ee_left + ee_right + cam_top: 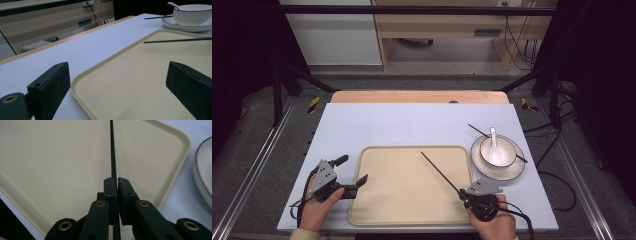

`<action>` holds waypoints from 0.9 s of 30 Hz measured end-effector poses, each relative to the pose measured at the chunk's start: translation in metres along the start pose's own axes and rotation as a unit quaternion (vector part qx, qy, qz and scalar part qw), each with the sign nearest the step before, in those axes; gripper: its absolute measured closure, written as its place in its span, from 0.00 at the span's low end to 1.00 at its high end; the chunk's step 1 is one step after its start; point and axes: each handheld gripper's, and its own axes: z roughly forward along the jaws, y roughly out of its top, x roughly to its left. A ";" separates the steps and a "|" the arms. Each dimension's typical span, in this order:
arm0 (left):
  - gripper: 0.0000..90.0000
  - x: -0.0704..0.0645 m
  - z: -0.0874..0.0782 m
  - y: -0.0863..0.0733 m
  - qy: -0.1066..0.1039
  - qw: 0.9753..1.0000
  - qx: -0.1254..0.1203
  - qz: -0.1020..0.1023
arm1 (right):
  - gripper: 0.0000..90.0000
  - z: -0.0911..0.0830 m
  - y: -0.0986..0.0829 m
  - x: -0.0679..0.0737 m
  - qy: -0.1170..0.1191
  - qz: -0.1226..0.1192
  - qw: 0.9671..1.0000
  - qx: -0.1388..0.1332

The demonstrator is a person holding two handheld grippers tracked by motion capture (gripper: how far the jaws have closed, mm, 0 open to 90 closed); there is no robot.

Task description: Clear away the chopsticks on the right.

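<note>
— What do you hold now, and how?

— My right gripper [460,192] has its jaws pressed together on a thin black chopstick [439,171]. It is a straight, slim rod with a fine ribbed texture, seen in the right gripper view [113,157]. It rises from the jaws and slants over the tray [377,210], its far tip above the middle of the tray.

— And the tray, what is it like?

— It is a beige rectangle with rounded corners and a low raised rim, and the surface looks matte and a little grainy [105,105]. It lies on the pale, smooth table [402,125].

— Your other side?

— My left gripper [352,172] has the jaws wide apart and holds nothing. One flat black jaw is over the left rim of the tray, the other is over the table just beside it.

— What is at the right?

— A round white plate [512,172] with a dark edge line, just beside the tray. On it stands a white glossy bowl [498,155] with a white spoon [493,136] inside. A second black chopstick [477,130] lies across the plate, behind the bowl.
</note>
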 end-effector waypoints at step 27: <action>0.06 0.000 0.000 0.000 -0.004 1.000 0.000 0.001 | 0.60 -0.053 0.038 -0.024 -0.037 -0.052 0.994 -0.092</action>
